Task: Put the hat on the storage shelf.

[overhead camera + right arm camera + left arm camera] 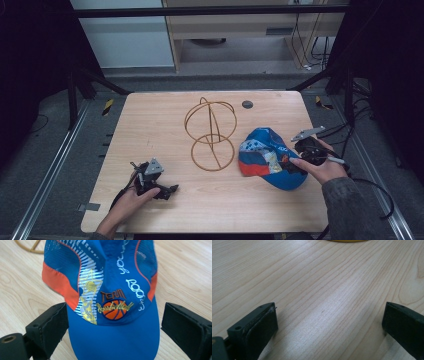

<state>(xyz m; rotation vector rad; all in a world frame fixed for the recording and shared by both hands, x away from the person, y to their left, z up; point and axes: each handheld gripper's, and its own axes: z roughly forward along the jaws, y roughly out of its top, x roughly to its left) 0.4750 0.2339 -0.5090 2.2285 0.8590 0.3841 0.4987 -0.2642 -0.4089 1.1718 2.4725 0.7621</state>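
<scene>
Cap (110, 302) lies on the surface (165, 130), not yet hung on the wire stand (211, 135); right gripper (113, 322) straddles its brim, jaws open, left gripper (329, 317) open, idle.

clear: table (150, 125) left half | blocked: wire stand (211, 135), cap (267, 157) apparently touching

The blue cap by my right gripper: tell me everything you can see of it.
The blue cap is soft fabric with mesh panels, orange side patches, white stripes and lettering, and an embroidered basketball badge on the front. It lies crown up on the wooden table, right of the wire stand, brim towards the right gripper. The brim sits between that gripper's open jaws; the left jaw looks close against its edge, the right stands clear.
</scene>
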